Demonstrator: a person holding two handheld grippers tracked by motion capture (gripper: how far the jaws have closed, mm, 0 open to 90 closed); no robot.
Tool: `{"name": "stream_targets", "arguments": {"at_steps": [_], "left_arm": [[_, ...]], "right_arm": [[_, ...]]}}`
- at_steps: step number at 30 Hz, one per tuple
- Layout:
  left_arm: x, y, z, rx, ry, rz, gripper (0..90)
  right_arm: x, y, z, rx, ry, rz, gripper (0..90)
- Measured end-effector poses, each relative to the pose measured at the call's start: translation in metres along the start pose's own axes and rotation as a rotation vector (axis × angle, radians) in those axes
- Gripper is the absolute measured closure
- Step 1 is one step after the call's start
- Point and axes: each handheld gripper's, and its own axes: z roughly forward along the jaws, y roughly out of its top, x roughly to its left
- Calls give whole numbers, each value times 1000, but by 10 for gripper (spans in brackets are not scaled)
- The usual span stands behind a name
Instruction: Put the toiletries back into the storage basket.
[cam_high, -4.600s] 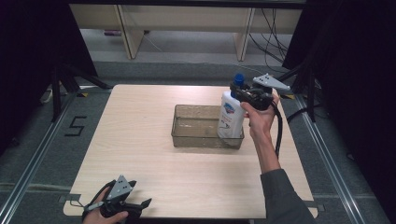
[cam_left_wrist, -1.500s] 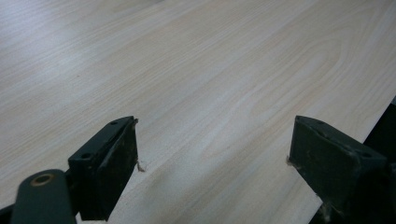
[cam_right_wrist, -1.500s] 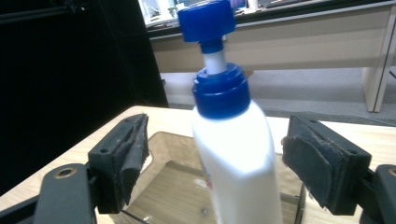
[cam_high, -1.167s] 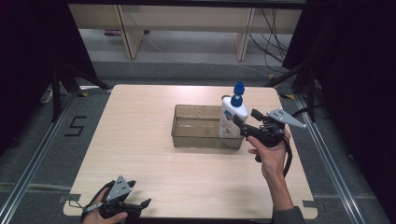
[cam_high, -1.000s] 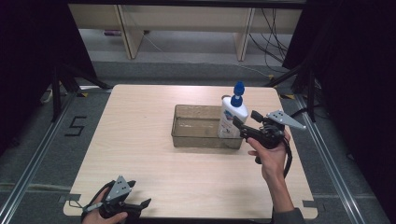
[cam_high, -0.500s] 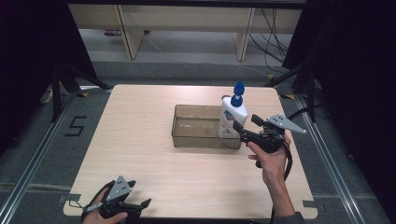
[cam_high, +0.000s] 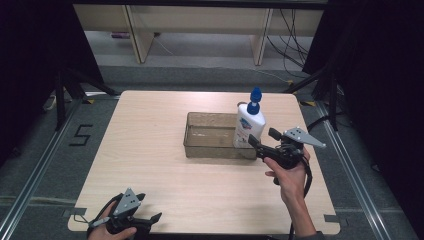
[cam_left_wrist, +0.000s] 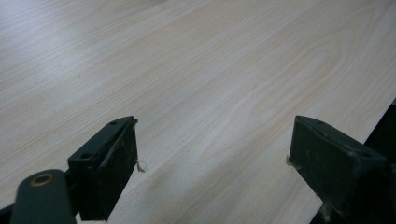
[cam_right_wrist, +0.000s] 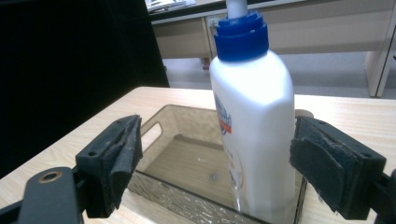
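The bottle (cam_high: 248, 126) is white plastic with a blue collar (cam_right_wrist: 242, 29) and a blue pump top (cam_high: 255, 94), and it carries a blue and red label (cam_right_wrist: 223, 120) on its front. It stands upright inside the right end of the tray (cam_high: 196, 148), its base on the tray floor close against the right wall. The tray (cam_right_wrist: 187, 202) is a shallow rectangular box of clear, brownish plastic with a textured outer wall and a cut-out handle slot (cam_right_wrist: 151, 130) in its end wall. Its floor is bare apart from the bottle. It sits flat on the worktop (cam_high: 150, 130), right of centre, long side running left to right.
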Motion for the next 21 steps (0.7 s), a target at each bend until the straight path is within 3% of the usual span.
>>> {"name": "stream_targets", "arguments": {"at_steps": [1,2,14,17,18,19,20,21], "left_arm": [[0,0,0,-2,1,-5,148],[-1,-1,1,-19,-11,-15,148],[-1,-1,2,-21,-12,-19,149],[-1,0,1,-14,-9,-10,148],[0,0,0,0,-11,4,148],[0,-1,1,-4,-10,0,148],[0,-1,1,-3,-11,1,148],[0,-1,1,-3,-10,2,149]], "right_arm": [[1,-1,-1,22,-6,18,167],[1,-1,-1,17,-10,-3,167],[6,-11,-3,43,8,15,163],[7,-13,-3,51,4,2,161],[7,-14,-1,27,22,-2,161],[8,-14,-3,45,13,-3,161],[11,-14,-4,57,15,31,161],[12,-15,-4,49,17,25,161]]}}
